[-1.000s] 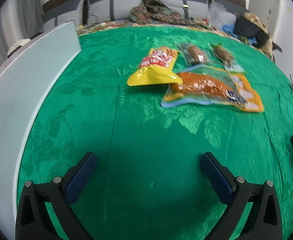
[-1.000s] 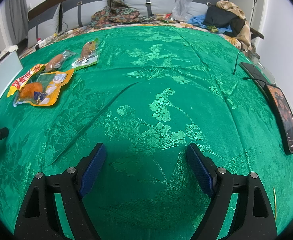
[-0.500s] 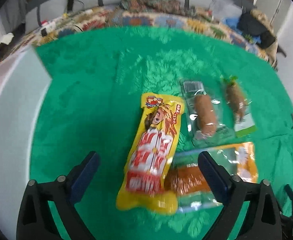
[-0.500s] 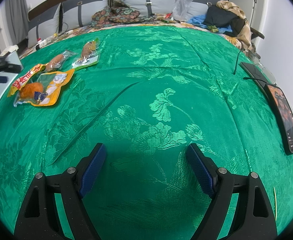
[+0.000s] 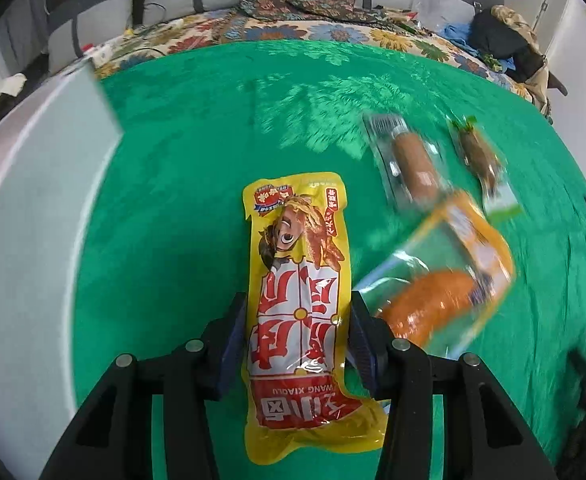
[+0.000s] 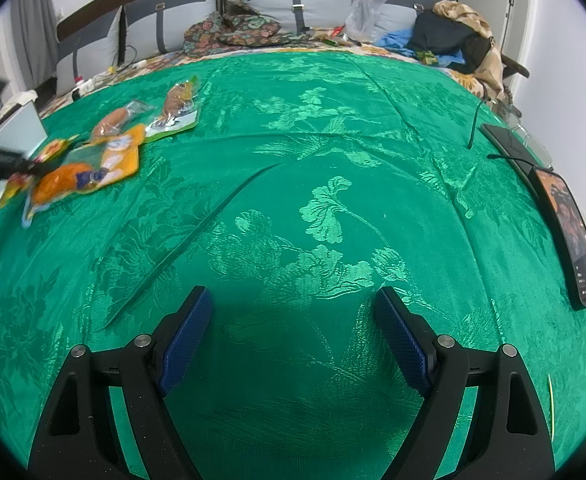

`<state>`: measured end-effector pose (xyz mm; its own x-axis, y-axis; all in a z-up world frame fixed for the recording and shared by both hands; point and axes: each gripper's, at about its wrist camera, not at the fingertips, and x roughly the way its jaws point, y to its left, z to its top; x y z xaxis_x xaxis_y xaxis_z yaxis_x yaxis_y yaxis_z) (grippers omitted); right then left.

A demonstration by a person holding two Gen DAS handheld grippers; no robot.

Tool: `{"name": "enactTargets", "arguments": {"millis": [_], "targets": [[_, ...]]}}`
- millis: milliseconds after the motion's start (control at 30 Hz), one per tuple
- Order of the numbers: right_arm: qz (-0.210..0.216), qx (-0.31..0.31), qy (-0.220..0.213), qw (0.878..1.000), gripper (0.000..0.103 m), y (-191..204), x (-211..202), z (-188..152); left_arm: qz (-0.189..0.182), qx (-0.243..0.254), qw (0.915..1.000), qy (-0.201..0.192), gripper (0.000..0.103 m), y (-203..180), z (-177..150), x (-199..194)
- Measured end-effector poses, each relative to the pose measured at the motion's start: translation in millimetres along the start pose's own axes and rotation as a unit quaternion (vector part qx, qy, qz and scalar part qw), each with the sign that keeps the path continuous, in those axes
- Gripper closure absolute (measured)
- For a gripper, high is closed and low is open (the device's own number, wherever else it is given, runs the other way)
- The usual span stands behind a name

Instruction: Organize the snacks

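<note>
A yellow and red snack packet (image 5: 293, 248) lies lengthwise between the blue pads of my left gripper (image 5: 297, 304). Its jaws are closing, and both pads touch the packet's long edges. The packet looks sharp while everything around it is blurred. To its right lie an orange packet (image 5: 441, 288), a clear-wrapped sausage (image 5: 409, 160) and a small green-edged pack (image 5: 481, 156). In the right wrist view those packs sit far left: the orange packet (image 6: 89, 168), the sausage (image 6: 113, 120), the green-edged pack (image 6: 177, 104). My right gripper (image 6: 293, 320) hangs open over bare green cloth (image 6: 333, 160).
A pale grey box wall (image 5: 25, 208) runs along the left side next to the snacks. A phone (image 6: 569, 224) and a cable lie at the cloth's right edge. Cushions, clothes and bags are piled along the far edge.
My left gripper moved forward over the snacks, and its jaws narrowed from wide apart to the yellow packet's sides. The orange packet now lies tilted. The right gripper stayed still.
</note>
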<state>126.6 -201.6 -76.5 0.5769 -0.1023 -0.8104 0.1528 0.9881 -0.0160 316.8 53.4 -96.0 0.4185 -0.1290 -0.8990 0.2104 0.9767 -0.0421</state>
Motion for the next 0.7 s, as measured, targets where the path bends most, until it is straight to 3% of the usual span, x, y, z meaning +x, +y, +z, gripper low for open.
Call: {"name": "enactTargets", "arguments": {"millis": [267,433,467,500,567,700], "targets": [[0.0,0.0,0.0,1.0,0.017,0.1,0.1,0.0,0.016,-0.015,0.9997,-0.014,0.056,19.9,-101.4,-48.1],[0.0,0.0,0.0,1.0,0.017,0.1,0.1,0.0,0.023,-0.033,0.9986,-0.034,0.054,19.6,-132.8,-42.4],[0.0,0.0,0.0,1.0,0.017,0.0,0.1,0.0,0.025,-0.034,0.9984,-0.039,0.049,19.8,-133.0,-39.9],[-0.001,0.0,0.0,1.0,0.017,0.1,0.2,0.0,0.031,-0.031,0.9972,-0.06,0.034,18.8,-135.4,-41.2],[-0.002,0.0,0.0,1.0,0.017,0.9,0.5,-0.7,0.042,-0.036,0.9965,-0.062,0.017,20.3,-134.5,-36.2],[-0.002,0.0,0.0,1.0,0.017,1.0,0.7,-0.6,0.048,-0.049,0.9949,-0.073,0.002,28.2,-134.3,-29.6]]}}
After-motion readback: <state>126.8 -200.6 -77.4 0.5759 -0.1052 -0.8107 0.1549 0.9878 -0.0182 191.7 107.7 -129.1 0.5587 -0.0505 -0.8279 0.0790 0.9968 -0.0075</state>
